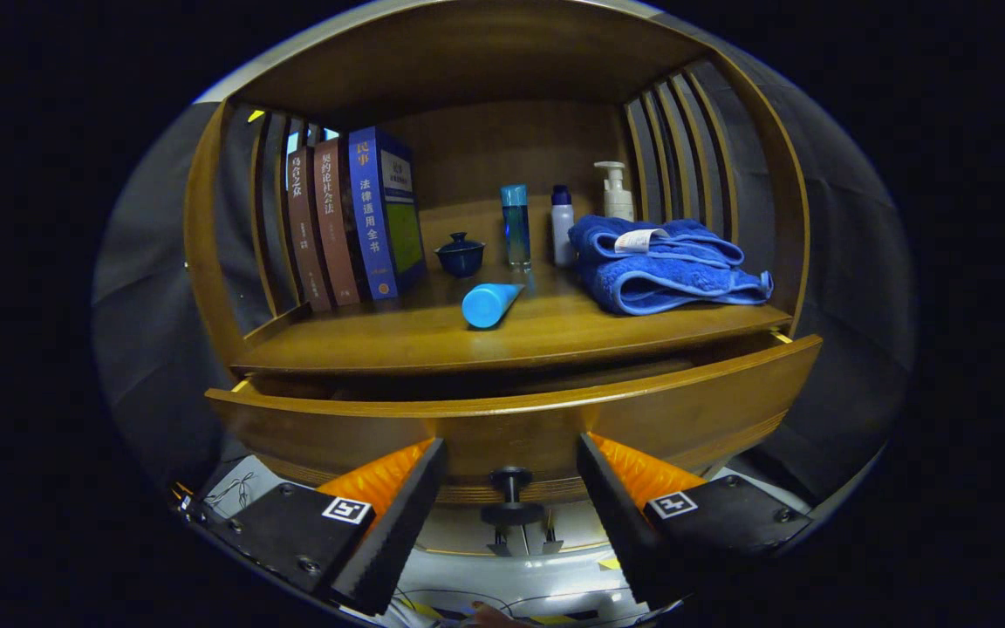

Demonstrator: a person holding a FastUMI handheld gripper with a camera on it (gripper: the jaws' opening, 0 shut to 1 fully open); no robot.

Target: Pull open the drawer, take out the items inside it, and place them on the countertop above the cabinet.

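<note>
The gripper sits low in the frame with its fingers spread wide, holding nothing. Between them, touching neither, is the drawer's dark knob. The knob sits on the front of the drawer, which stands pulled out a little from the cabinet, a dark gap showing behind its top edge. What lies inside the drawer cannot be seen from here.

Above the drawer, across the middle of the frame, is the wooden countertop. A light blue tube lies on its side at the centre, cap end towards the fingers. Behind it a small dark blue lidded cup stands, with a tall clear blue bottle just to its right, then a white bottle with a dark cap. Three books stand upright at the left. At the right lies a folded blue towel, a white pump bottle behind it.
</note>
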